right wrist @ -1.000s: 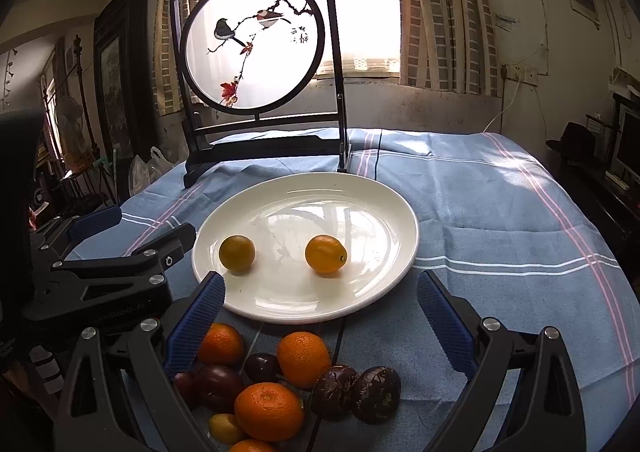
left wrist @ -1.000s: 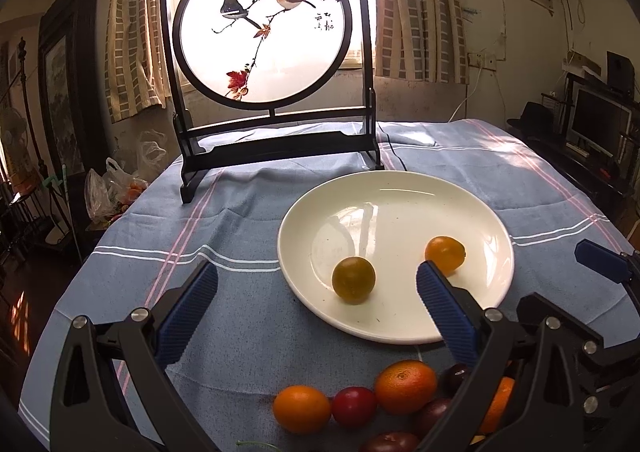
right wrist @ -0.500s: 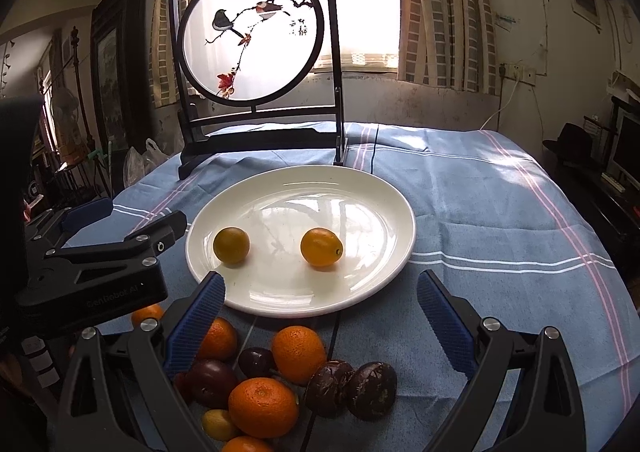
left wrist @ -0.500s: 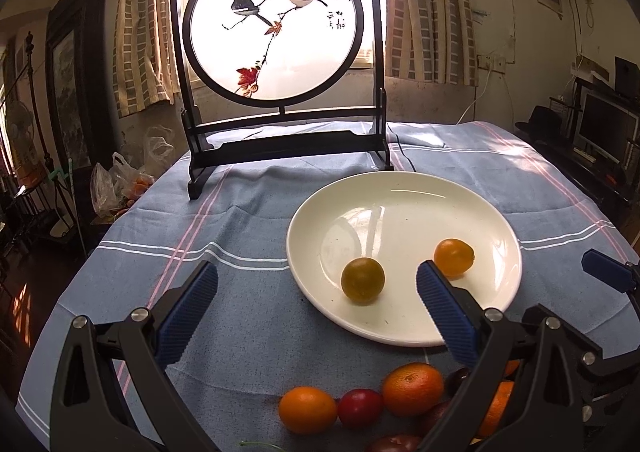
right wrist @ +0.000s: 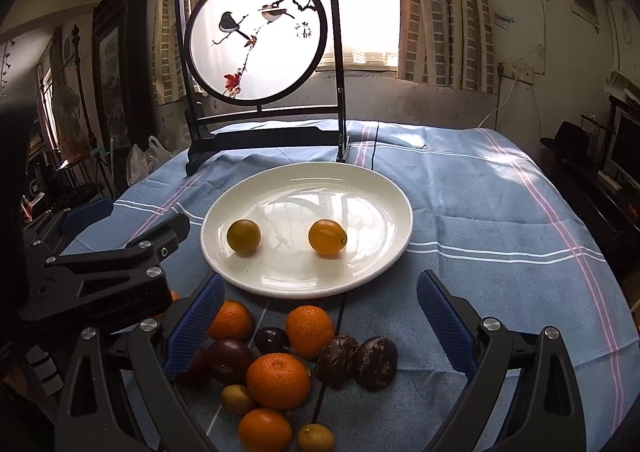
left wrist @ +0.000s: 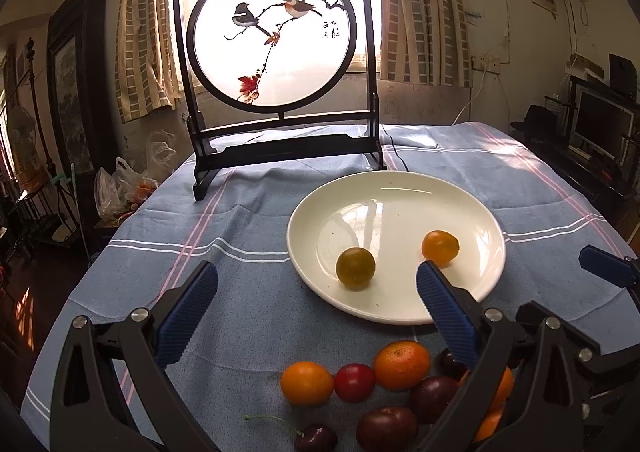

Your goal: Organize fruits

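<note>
Two small yellow-orange fruits sit on the white plate point(right wrist: 394, 248): a greenish one point(right wrist: 243, 236) toward its left and a brighter orange one point(right wrist: 327, 237) near the middle, apart from each other. The rest of the fruit lies in a loose heap point(right wrist: 280, 364) on the blue cloth just in front of the plate: mandarins, dark plums, two wrinkled passion fruits point(right wrist: 358, 361), a few small yellow ones and a cherry point(left wrist: 316, 437). So the sorting looks barely begun, with most pieces left to move. The right gripper point(right wrist: 318, 322) hangs over the heap, fingers spread wide and holding nothing. The left gripper point(left wrist: 316, 314) hovers beside it, fingers likewise spread and empty. Behind the plate on the tabletop point(right wrist: 480, 220) stands a round bird screen point(right wrist: 258, 36)
</note>
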Demonstrator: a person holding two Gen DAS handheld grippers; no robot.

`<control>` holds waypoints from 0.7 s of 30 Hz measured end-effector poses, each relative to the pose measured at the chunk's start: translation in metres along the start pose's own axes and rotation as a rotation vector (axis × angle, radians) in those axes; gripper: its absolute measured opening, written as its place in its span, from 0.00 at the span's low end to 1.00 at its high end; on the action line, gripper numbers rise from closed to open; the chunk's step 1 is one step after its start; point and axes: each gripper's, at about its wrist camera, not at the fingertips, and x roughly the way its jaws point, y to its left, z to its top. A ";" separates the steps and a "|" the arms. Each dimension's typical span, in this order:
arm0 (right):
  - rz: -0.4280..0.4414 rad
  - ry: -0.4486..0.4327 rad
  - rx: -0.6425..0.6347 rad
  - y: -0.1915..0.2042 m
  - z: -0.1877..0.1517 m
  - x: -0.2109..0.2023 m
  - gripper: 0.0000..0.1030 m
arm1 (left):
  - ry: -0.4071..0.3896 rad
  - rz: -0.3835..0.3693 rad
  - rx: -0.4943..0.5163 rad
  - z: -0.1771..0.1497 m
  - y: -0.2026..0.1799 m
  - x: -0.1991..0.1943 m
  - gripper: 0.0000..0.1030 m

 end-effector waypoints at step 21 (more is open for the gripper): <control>0.014 -0.035 -0.072 0.024 -0.026 -0.058 0.96 | -0.022 0.015 0.010 -0.025 0.008 -0.063 0.95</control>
